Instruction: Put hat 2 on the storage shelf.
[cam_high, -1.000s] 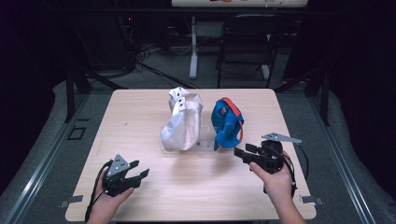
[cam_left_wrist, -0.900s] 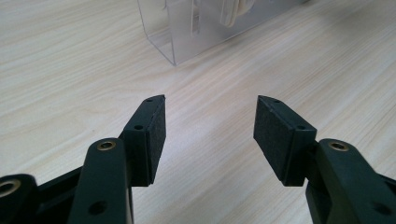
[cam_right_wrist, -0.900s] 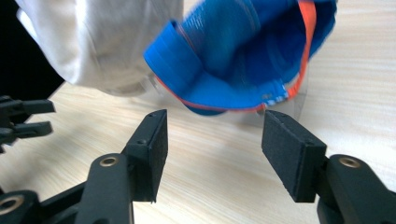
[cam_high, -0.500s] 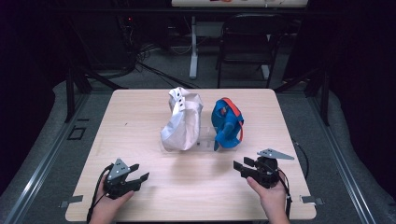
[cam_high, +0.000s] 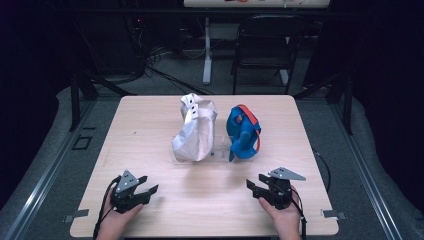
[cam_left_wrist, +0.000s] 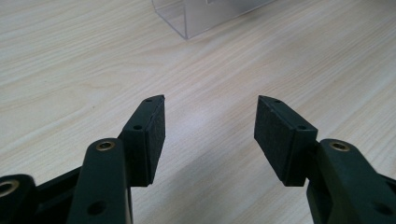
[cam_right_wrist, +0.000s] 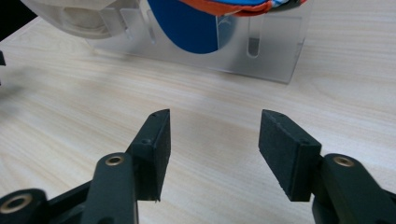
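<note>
High view: we see both hand-held grippers resting low at the counter's (cam_high: 150, 125) near edge — left hand-held gripper (cam_high: 141, 191) and right hand-held gripper (cam_high: 256, 186) each spread wide, holding nothing. The white cap (cam_high: 195, 129) and blue cap (cam_high: 243, 131) stand mid-counter on a clear stand (cam_right_wrist: 275, 51), probably to keep their shape.

two caps (cam_high: 216, 130) side by side on stand (cam_right_wrist: 261, 51)
</note>
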